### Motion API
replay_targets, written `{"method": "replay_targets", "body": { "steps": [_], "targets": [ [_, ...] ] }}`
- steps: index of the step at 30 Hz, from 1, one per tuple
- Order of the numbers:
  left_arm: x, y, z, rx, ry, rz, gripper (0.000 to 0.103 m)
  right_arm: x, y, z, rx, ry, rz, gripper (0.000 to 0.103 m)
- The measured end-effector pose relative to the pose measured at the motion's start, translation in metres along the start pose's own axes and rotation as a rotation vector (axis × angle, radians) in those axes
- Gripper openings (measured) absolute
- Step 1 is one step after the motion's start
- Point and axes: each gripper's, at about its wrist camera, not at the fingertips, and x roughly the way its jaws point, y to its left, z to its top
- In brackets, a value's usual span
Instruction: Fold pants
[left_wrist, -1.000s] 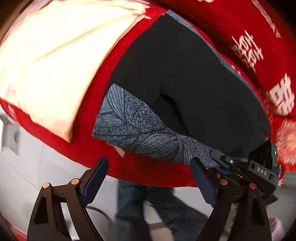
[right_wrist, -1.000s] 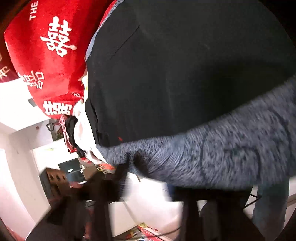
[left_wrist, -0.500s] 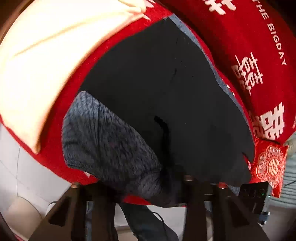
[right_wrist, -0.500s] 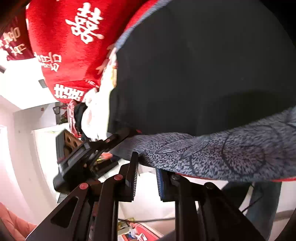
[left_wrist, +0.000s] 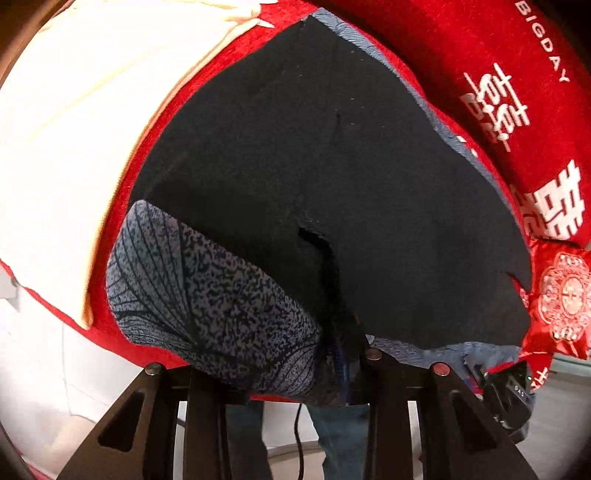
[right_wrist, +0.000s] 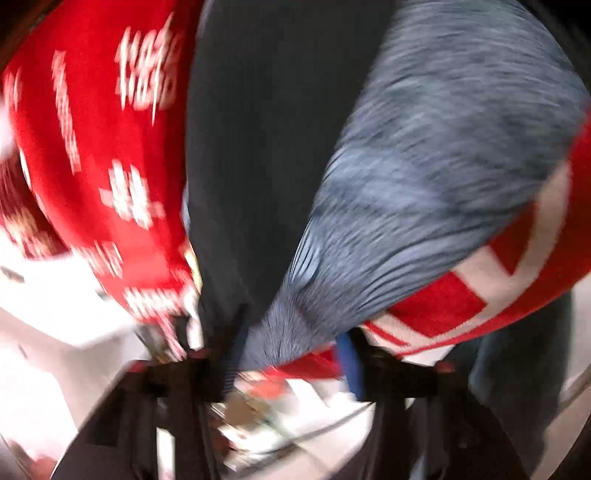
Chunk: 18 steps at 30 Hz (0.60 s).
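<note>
The pants (left_wrist: 332, 177) are matt black cloth, smooth and even, with a line of small pale stitches. Their turned-out edge (left_wrist: 207, 295) is a thinner woven cloth, speckled blue-grey with a fine printed leaf-vein pattern. Under the pants lies a red blanket (left_wrist: 480, 55), soft and napped like plush, with white lettering. Left of the pants, a cream cloth (left_wrist: 74, 129) looks smooth. Right of the pants, a small red cushion (left_wrist: 561, 295) has a glossy, satin-like sheen.
</note>
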Motion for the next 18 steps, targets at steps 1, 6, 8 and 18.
{"method": "replay_targets", "body": {
  "steps": [1, 6, 8, 18],
  "targets": [
    [-0.003, -0.001, 0.001, -0.009, 0.001, 0.004, 0.025, -0.003, 0.008, 0.000, -0.004, -0.009, -0.032, 0.005],
    [-0.038, -0.030, 0.018, -0.006, -0.077, 0.042, 0.024, -0.016, 0.100, 0.008, -0.320, 0.051, -0.186, 0.005],
    [-0.051, -0.044, 0.033, 0.006, -0.115, 0.048, 0.024, -0.017, 0.144, 0.026, -0.436, 0.083, -0.199, 0.005],
    [-0.031, -0.112, 0.179, 0.045, -0.311, 0.109, 0.025, 0.084, 0.266, 0.172, -0.672, 0.231, -0.291, 0.007]
  ]
}}
